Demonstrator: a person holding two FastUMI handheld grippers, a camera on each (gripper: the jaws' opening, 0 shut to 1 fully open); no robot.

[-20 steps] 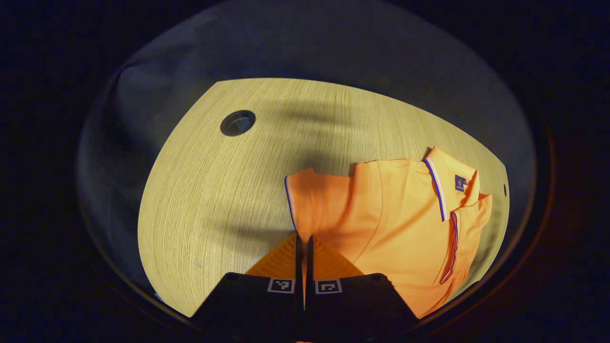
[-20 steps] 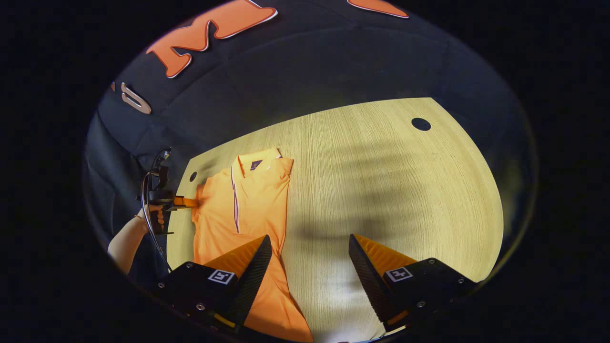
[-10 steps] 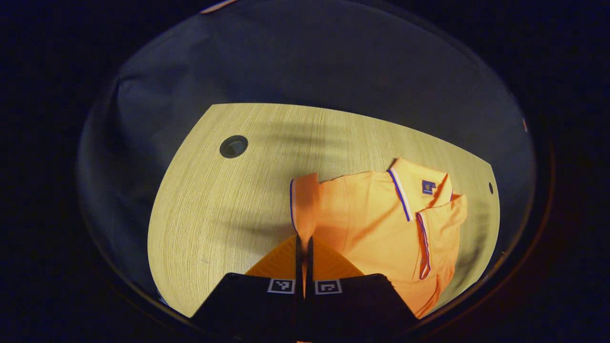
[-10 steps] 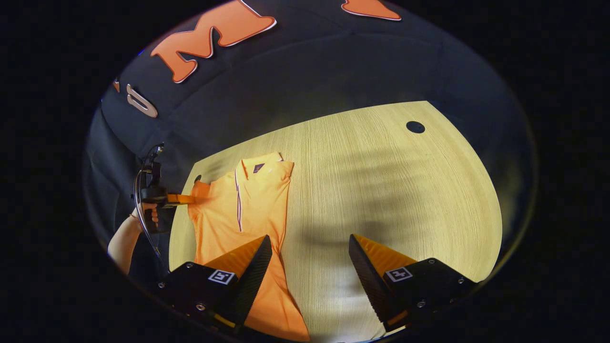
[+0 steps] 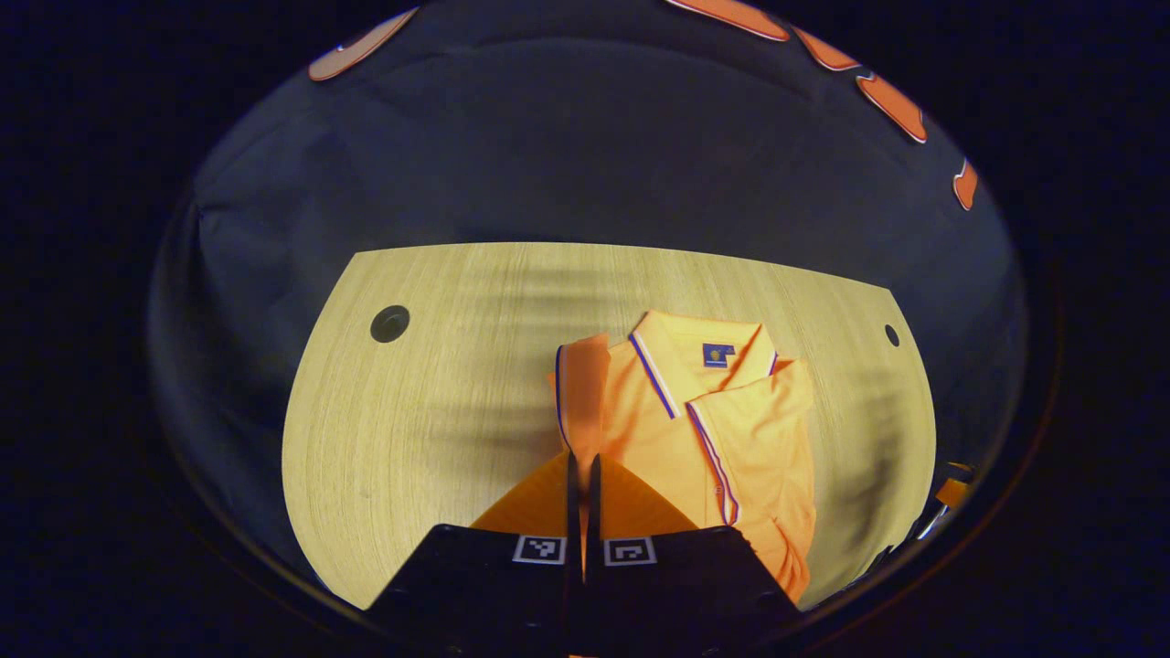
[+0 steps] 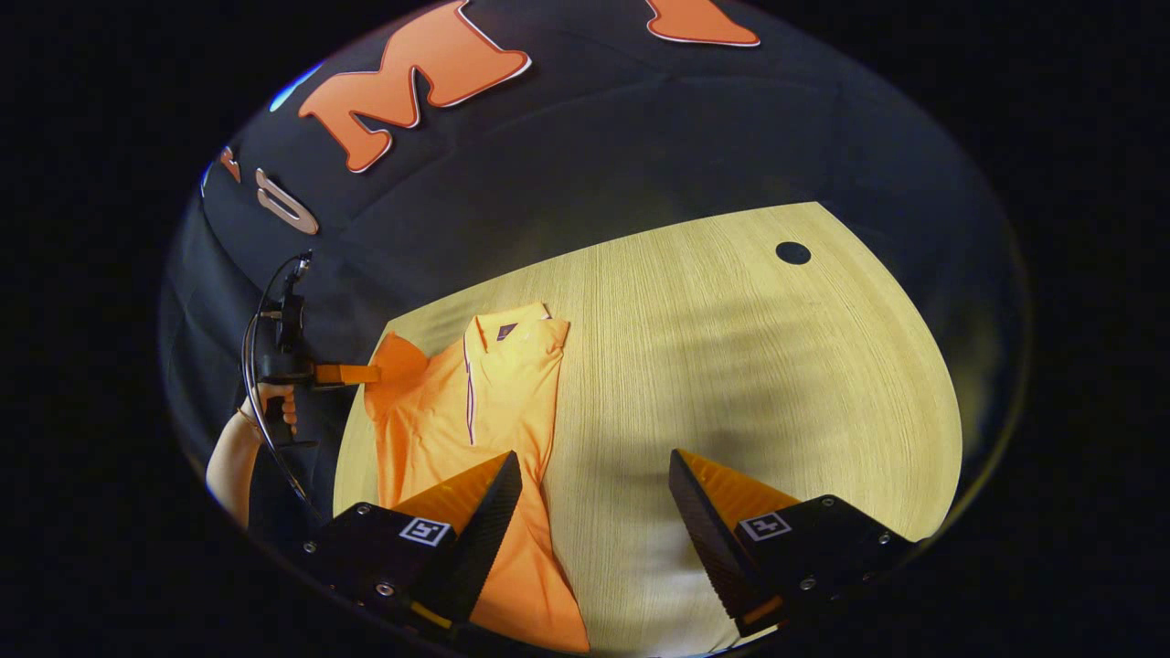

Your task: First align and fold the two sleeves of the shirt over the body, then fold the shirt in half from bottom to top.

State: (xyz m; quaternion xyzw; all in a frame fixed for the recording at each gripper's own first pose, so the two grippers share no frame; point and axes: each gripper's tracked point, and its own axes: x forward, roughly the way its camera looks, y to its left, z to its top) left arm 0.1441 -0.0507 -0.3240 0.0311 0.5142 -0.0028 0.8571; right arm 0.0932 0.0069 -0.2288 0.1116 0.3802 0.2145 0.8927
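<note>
An orange polo shirt (image 5: 722, 439) with a striped collar lies on the wooden table (image 5: 430, 411). Its far side is folded over the body. My left gripper (image 5: 582, 460) is shut on the near sleeve (image 5: 581, 388), which stands up off the table. In the right gripper view the shirt (image 6: 475, 420) lies at the left, and the left gripper (image 6: 352, 373), held by a hand (image 6: 272, 404), pulls the raised sleeve (image 6: 398, 359) at the table's left edge. My right gripper (image 6: 594, 480) hangs open above the table beside the shirt's lower part, holding nothing.
The table has round cable holes (image 5: 390, 323) (image 5: 891, 334) near its back corners, one also seen in the right gripper view (image 6: 792, 252). Black cloth wall surrounds the table. Bare wood (image 6: 749, 384) stretches to the right of the shirt.
My left gripper has lifted the sleeve and swung around, so the shirt now sits nearer the middle of its view. The right gripper stays open, almost still.
</note>
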